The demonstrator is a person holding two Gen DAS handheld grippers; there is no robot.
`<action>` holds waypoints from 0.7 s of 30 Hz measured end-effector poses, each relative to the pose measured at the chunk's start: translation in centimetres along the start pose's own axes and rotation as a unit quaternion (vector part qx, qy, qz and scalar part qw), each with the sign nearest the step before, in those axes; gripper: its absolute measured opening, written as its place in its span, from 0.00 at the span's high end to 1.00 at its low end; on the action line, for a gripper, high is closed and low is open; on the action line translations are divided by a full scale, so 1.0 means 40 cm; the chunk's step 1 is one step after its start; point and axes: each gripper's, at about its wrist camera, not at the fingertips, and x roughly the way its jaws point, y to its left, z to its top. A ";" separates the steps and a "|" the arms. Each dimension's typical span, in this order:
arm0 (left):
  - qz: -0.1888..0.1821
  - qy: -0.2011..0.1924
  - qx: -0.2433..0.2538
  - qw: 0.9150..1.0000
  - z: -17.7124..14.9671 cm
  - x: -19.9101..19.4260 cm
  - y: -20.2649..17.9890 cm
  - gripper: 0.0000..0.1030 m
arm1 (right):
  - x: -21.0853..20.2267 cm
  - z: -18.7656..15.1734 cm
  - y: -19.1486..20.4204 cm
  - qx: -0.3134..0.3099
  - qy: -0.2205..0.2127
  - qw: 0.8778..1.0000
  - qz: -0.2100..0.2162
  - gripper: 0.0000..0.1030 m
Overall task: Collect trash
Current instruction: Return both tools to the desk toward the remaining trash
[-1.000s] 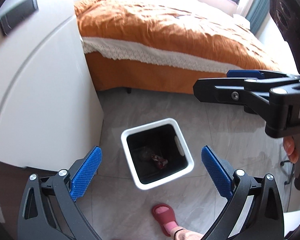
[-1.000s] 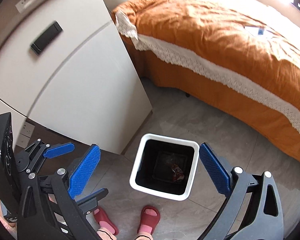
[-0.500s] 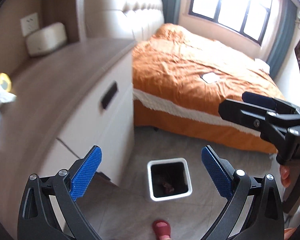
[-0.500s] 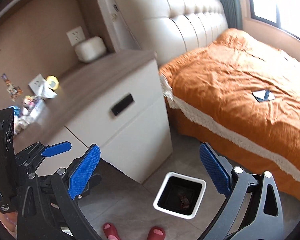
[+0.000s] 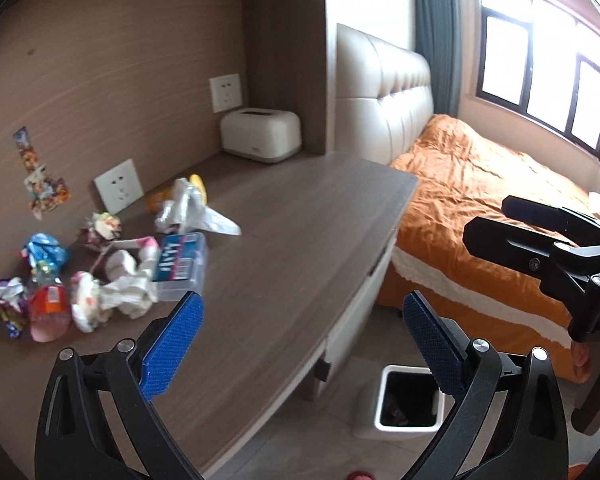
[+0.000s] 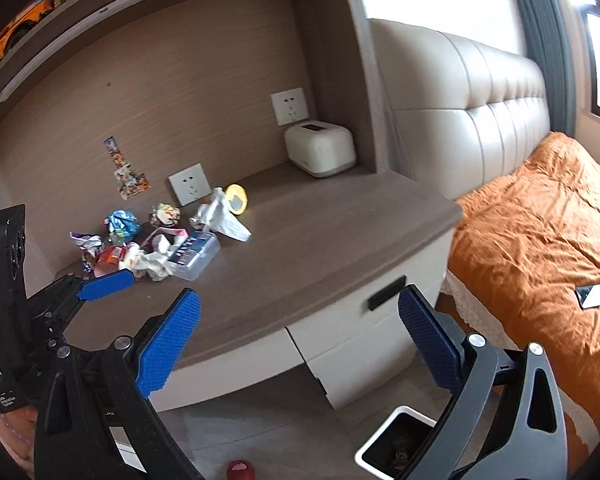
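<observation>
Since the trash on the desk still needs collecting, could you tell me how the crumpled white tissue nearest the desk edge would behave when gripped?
The crumpled white tissue looks soft and creased, so it would probably squash flat rather than resist. It seems light, so it should lift easily. It touches the clear plastic box and neighbouring wrappers, so a grab might drag those along.

Wood-panelled wall (image 5: 112,60), cream padded headboard (image 5: 384,92) at 1 o'clock, orange bed (image 5: 480,184), bright window (image 5: 540,72) at 2 o'clock, grey tiled floor (image 6: 260,428)

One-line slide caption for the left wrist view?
Open left tool faces the wrapper pile on the desk; bin below.
</observation>
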 end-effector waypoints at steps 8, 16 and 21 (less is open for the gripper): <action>0.094 -0.010 -0.052 0.994 -0.031 -0.054 0.257 0.05 | 0.104 0.076 0.239 -0.064 0.004 0.995 0.081 0.04; 0.161 0.014 -0.103 0.981 -0.087 -0.034 0.525 0.05 | 0.266 0.105 0.471 -0.118 0.039 0.983 0.134 0.04; 0.191 0.055 -0.103 0.975 -0.129 0.022 0.648 0.05 | 0.388 0.085 0.568 -0.136 0.069 0.978 0.145 0.04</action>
